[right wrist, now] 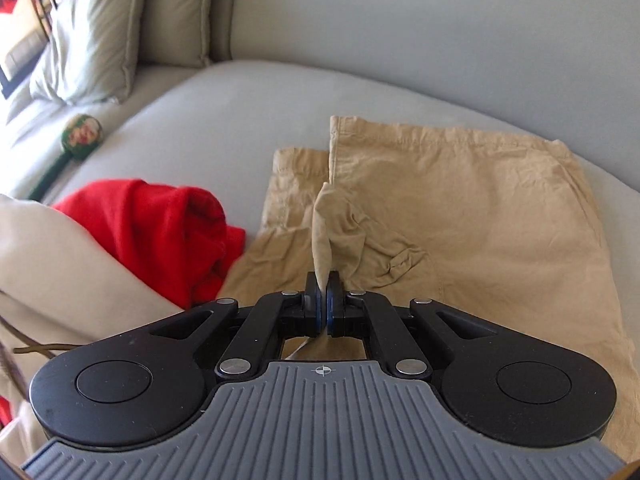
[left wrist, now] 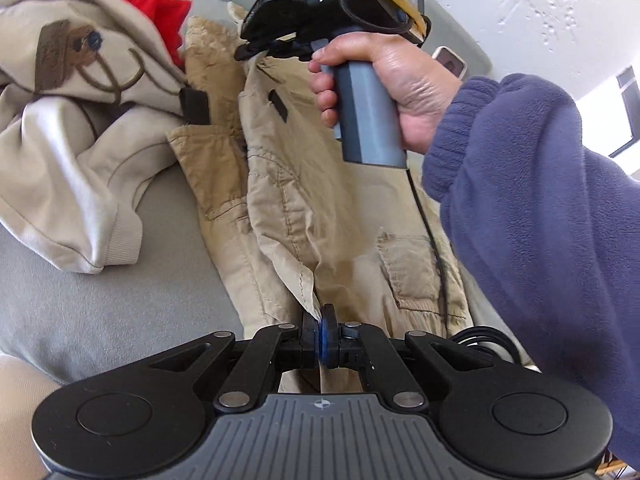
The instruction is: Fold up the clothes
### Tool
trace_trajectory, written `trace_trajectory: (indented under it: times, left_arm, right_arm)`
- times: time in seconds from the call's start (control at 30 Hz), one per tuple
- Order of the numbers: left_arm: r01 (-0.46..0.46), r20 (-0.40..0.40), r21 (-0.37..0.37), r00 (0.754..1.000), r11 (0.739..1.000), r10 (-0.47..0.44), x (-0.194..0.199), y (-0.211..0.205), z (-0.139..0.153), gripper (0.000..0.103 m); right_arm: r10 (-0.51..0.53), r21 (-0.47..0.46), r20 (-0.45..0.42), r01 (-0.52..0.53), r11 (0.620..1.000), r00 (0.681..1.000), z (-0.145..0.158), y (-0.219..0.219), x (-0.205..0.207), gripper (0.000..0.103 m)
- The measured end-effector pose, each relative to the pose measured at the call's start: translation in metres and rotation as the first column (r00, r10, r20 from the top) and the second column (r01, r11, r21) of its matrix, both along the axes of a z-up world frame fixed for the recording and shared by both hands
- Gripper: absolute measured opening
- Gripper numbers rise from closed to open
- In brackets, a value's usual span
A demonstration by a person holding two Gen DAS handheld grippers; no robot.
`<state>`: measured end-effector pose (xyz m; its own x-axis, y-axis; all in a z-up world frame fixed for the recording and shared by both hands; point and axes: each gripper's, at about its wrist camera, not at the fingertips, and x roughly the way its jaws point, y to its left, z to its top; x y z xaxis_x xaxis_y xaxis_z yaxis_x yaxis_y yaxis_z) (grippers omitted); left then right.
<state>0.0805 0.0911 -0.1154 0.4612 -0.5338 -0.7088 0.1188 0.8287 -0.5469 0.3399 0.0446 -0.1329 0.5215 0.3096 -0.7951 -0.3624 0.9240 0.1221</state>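
In the left wrist view the left gripper (left wrist: 322,334) has its jaws pinched on an edge of the khaki cargo shorts (left wrist: 304,208), which lie spread on the grey sofa cushion (left wrist: 120,300); beside the shorts, toward the camera's left, sits a beige hoodie (left wrist: 80,152) with a red garment (left wrist: 160,12) behind it; the right hand (left wrist: 384,88) carries its tool over the shorts' far end.

In the right wrist view the right gripper (right wrist: 323,300) is clamped on a raised ridge of the shorts (right wrist: 460,208); the red garment (right wrist: 160,232) lies just beside them.

Judging by both grips, a fold is under way; next, both held edges likely need carrying across together, kept taut, then laid flat.
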Motion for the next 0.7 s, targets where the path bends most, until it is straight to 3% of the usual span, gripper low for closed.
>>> trace_trajectory:
  times: [0.17, 0.37, 0.47, 0.53, 0.6, 0.7]
  left_arm:
    - [0.033, 0.000, -0.018, 0.999, 0.999, -0.033, -0.002, 0.001, 0.001, 0.000]
    - [-0.031, -0.071, -0.045, 0.997, 0.999, 0.028, -0.005, 0.013, -0.010, 0.000]
    - [-0.076, -0.119, -0.035, 0.990, 0.997, 0.071, -0.008, 0.016, -0.016, 0.005]
    - [-0.097, -0.126, -0.021, 0.988, 0.995, 0.093, -0.014, 0.018, -0.010, 0.016]
    - [-0.100, -0.068, 0.024, 0.993, 0.995, 0.102, -0.028, 0.019, 0.005, 0.037]
    - [-0.097, 0.042, 0.110, 0.995, 0.989, 0.093, -0.054, 0.016, 0.031, 0.041]
  right_arm:
    - [0.040, -0.002, 0.027, -0.040, 0.999, 0.999, 0.019, 0.008, -0.020, 0.002]
    - [0.058, -0.077, -0.043, -0.061, 0.995, 0.997, 0.000, 0.032, -0.023, 0.002]
    - [0.073, -0.063, -0.107, -0.080, 0.995, 0.992, -0.002, 0.034, -0.020, 0.013]
    - [0.043, -0.039, -0.148, -0.049, 0.998, 0.988, 0.010, 0.024, -0.022, 0.041]
    - [0.010, 0.001, -0.120, -0.010, 1.000, 0.993, 0.038, 0.002, -0.038, 0.044]
    - [-0.031, 0.063, -0.064, 0.035, 0.997, 0.997, 0.089, -0.045, -0.075, 0.050]
